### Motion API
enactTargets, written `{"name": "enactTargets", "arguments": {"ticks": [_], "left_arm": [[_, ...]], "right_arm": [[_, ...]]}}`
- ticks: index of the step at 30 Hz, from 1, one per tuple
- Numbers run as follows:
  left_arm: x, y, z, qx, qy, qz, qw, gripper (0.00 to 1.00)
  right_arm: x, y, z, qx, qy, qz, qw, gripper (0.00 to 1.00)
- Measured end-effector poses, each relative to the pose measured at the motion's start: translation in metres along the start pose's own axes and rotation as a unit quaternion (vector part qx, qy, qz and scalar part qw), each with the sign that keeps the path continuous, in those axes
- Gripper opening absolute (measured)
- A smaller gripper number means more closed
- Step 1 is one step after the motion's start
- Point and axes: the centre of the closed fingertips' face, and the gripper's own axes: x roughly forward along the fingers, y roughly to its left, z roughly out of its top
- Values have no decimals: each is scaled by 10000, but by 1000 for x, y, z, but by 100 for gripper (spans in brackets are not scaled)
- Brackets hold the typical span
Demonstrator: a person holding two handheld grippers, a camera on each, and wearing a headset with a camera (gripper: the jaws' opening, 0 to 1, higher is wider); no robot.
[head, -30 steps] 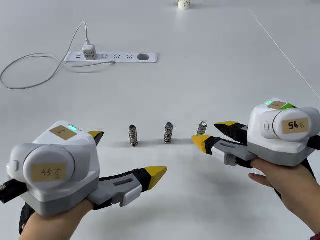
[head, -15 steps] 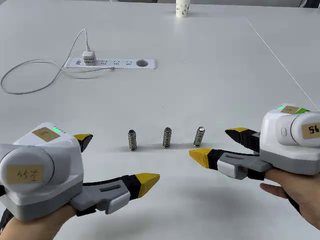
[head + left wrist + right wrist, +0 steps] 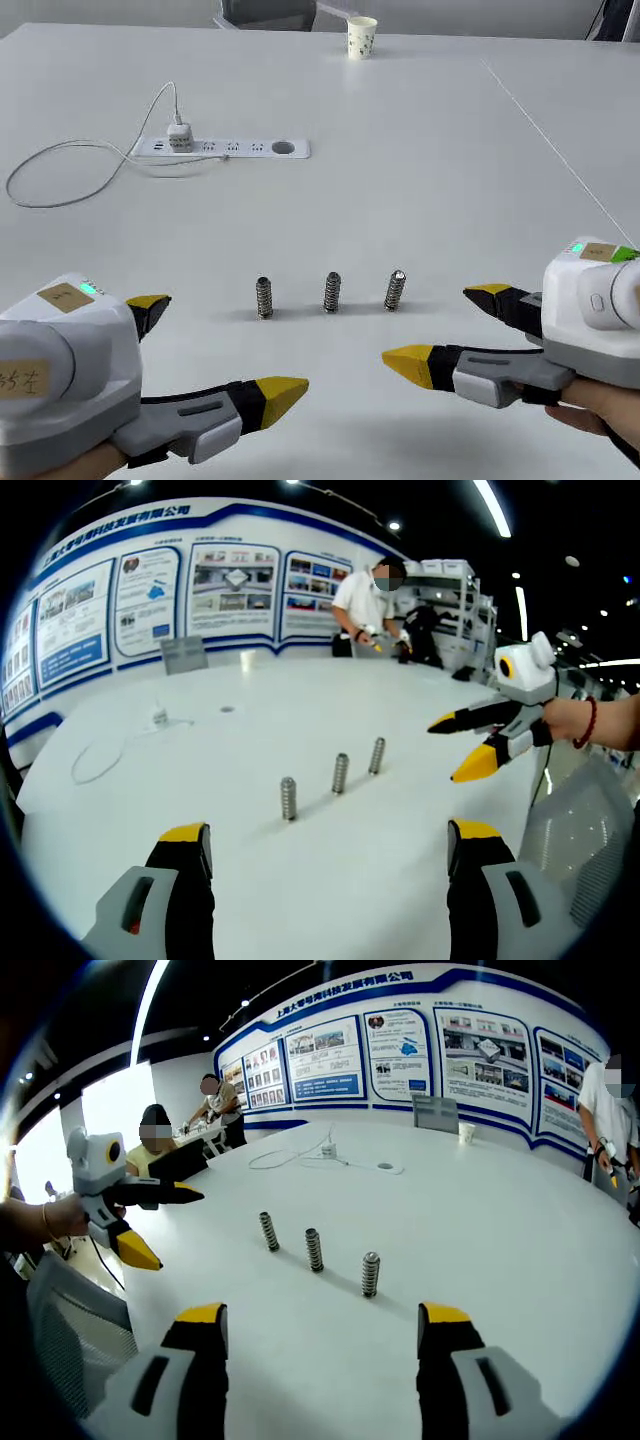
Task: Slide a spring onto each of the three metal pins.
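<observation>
my left gripper [image 3: 215,350] and right gripper [image 3: 445,327] are spread, empty; upright pins [image 3: 331,292] straight ahead between them, right slightly nearer

Three spring-sleeved pins [image 3: 332,292], upright, in row

Lighting: bright and even, from overhead. I note a ceiling strip light [image 3: 492,508] in the left gripper view and another [image 3: 152,1008] in the right gripper view.
Table [image 3: 430,170]: white, with a soft sheen and no harsh glare.
Shadows: faint and short at the base of the springs [image 3: 331,292].
Focus: the head view is sharp throughout.
Distortion: both gripper views show heavy fisheye bending, and the wall posters [image 3: 150,595] curve near the edges.
</observation>
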Motion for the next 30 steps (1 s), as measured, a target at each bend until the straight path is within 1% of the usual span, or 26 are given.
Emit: {"name": "enactTargets", "arguments": {"ticks": [2,5,7,12,16,17,21,30], "left_arm": [[-3,1,-2,1,10,16,10000,100],[-7,1,-3,-9,-4,46,10000,100],[-9,1,-4,14,3,60,10000,100],[-13,0,-7,11,42,71,10000,100],[-14,-1,-10,-4,73,61,10000,100],[-14,-1,-10,-1,73,67,10000,100],[-14,-2,-11,-36,69,67,9999,100],[-14,-3,-9,-46,57,90,9999,100]], "right_arm": [[-3,2,-1,-7,24,17,10000,81],[-7,4,-1,40,-40,45,10000,82],[-9,7,-1,53,-74,61,9999,84],[-12,10,-4,42,-45,75,10000,88],[-13,11,-5,33,-49,77,10000,89],[-14,12,-4,24,-88,83,9999,90],[-14,15,-5,1,-69,93,9999,91],[-16,19,-8,39,-70,124,9999,93]]}}
